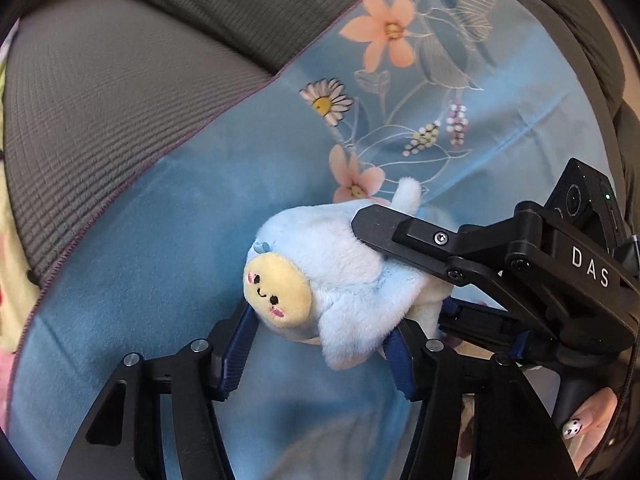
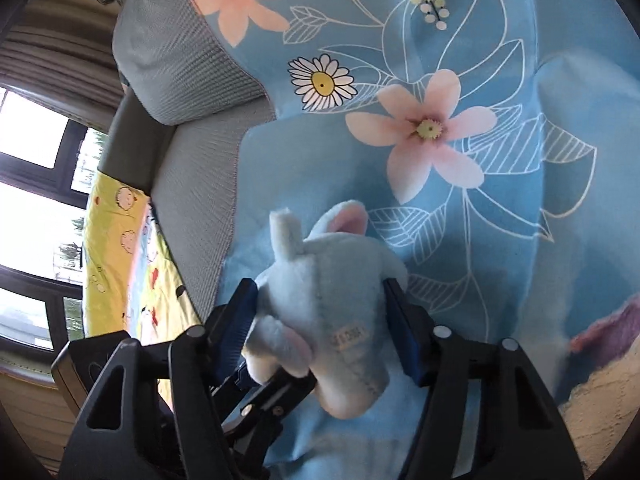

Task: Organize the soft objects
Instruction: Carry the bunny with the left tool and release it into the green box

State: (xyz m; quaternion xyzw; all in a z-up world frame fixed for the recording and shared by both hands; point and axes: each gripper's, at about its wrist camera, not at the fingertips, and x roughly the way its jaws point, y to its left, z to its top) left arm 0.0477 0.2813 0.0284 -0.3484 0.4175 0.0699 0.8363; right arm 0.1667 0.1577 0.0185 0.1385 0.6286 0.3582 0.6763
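Observation:
A small light-blue plush toy [image 1: 340, 280] with a yellow face is held above a blue floral blanket [image 1: 180, 240]. My left gripper [image 1: 320, 344] has its blue pads against the toy's head end, left and right. My right gripper [image 1: 400, 236] reaches in from the right and grips the toy's body. In the right wrist view the toy's back and tail [image 2: 328, 304] sit between the right gripper's [image 2: 324, 320] blue pads, and the left gripper's fingers [image 2: 272, 396] show below it. Both grippers are shut on the toy.
A grey ribbed sofa cushion [image 1: 100, 100] lies left of the blanket. The right wrist view shows the blanket [image 2: 440, 80], the grey cushion [image 2: 176, 52], a yellow cartoon cloth [image 2: 116, 248] and windows [image 2: 28, 200] at left.

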